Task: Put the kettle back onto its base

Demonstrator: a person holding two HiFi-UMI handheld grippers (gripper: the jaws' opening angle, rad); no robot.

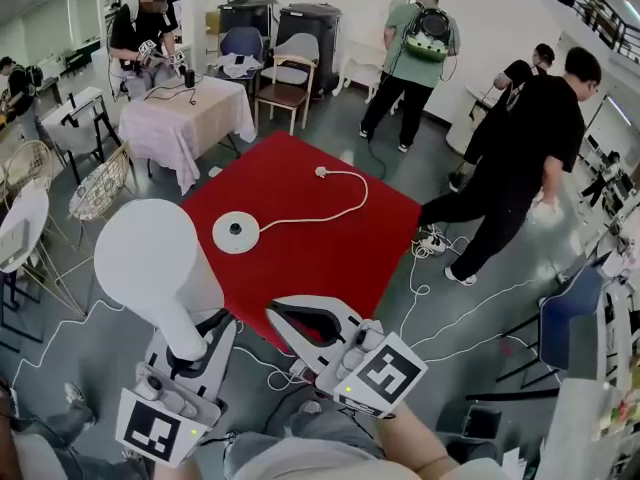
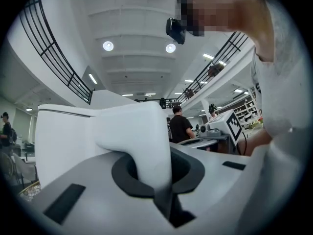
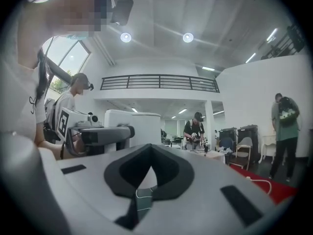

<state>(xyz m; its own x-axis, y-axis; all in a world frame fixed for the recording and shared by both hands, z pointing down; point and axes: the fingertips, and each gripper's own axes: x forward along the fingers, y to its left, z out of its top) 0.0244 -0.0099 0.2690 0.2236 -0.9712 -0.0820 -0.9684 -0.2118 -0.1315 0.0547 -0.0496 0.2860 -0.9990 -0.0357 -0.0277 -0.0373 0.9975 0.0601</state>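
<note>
A white kettle [image 1: 150,258] hangs low at the left of the head view, over the grey floor beside the red carpet [image 1: 330,258]. My left gripper [image 1: 190,353] is shut on its handle [image 2: 139,141], which fills the gap between the jaws in the left gripper view. The kettle's round white base [image 1: 236,232] lies on the carpet, its white cord running right to a plug [image 1: 322,172]. My right gripper [image 1: 278,313] hovers to the right of the kettle, over the carpet's near corner, shut and empty [image 3: 142,190]. The right gripper view shows the kettle [image 3: 139,126] to its left.
A cloth-covered table [image 1: 185,118] and chairs [image 1: 285,88] stand beyond the carpet. Several people stand around, the nearest in black [image 1: 530,158] at the carpet's right. White cables [image 1: 440,298] trail over the floor on the right. Wire chairs [image 1: 100,183] sit at the left.
</note>
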